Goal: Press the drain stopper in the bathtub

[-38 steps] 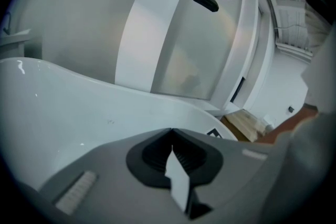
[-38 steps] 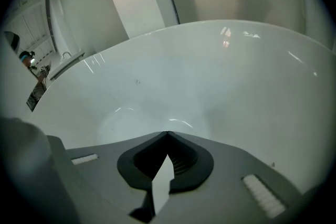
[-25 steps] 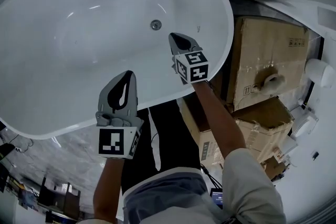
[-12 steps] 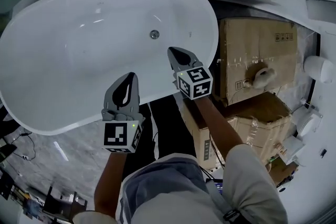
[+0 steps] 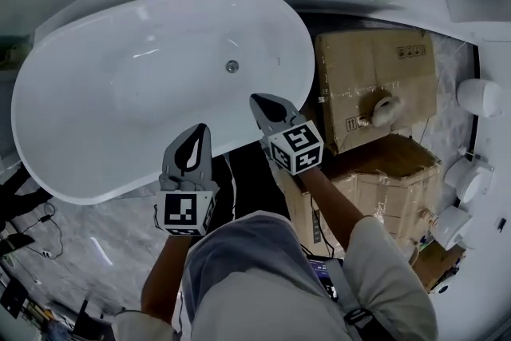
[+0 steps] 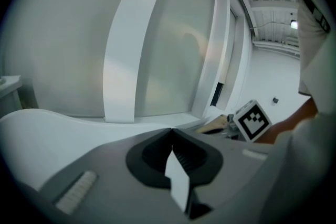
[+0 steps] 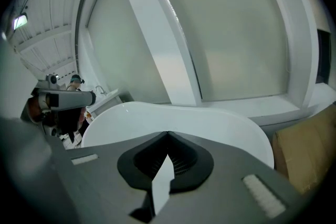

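As things stand: drain stopper (image 5: 232,66) lies on the bathtub (image 5: 307,60) floor, well apart from both tools.
Right tool (image 5: 263,106): jaws together, empty, above the near rim; likely the presser.
Left tool (image 5: 196,136): jaws together, empty.
Technique: descend vertically, keep the closed tip centred on the stopper, push squarely.

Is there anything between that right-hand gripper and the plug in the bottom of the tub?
Nothing visible. The right gripper, jaws together and empty, hangs above the near side of the bathtub. The drain stopper sits just beyond it on the bare white bottom, with only open air between them.
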A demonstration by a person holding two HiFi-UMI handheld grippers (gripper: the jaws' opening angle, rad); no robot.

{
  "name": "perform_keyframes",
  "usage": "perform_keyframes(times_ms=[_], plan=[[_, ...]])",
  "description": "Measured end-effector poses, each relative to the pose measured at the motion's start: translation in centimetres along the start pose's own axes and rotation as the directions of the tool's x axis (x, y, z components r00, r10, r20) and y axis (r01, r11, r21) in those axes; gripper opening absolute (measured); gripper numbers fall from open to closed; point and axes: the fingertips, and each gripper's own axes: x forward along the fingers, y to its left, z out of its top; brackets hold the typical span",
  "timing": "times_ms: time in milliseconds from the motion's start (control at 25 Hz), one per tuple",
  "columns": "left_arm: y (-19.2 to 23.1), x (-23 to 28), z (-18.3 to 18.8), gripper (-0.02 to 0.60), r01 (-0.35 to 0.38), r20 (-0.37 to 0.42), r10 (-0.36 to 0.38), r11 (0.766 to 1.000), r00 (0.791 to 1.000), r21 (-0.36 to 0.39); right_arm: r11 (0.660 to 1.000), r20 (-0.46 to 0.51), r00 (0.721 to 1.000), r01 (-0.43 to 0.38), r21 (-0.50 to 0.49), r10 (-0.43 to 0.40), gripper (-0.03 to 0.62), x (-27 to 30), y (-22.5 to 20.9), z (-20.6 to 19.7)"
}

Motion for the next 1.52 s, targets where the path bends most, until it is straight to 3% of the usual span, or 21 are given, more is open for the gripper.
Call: perform_keyframes(times_ms=[720, 880, 1160, 1520], plan=[[-3.5, -10.8, 8.8, 0.0, 0.073, 0.159, -0.077, 0.997, 0.984, 0.034, 0.998, 0.169, 0.986, 0.018, -0.068, -0.006, -0.003, -14.2, 9.7, 10.8], [-4.2, -12.2, 11.0, 0.0, 0.09, 0.203, -0.106, 0.992, 0.973, 0.086, 0.992, 0.215, 0.976, 0.041, -0.122, -0.014, -0.003, -16.7, 11.1, 13.3], [-4.7, -15.2, 13.4, 0.0, 0.1, 0.262, -0.118, 0.992, 0.958, 0.083, 0.987, 0.264, 0.964, 0.08, -0.141, -0.041, -0.003, -21.5, 12.8, 15.3], [-2.3, -17.1, 15.7, 0.0, 0.066, 0.306, -0.089, 0.994, 0.948, 0.085, 0.987, 0.315, 0.947, 0.1, -0.129, -0.055, -0.003, -22.9, 15.1, 16.6]])
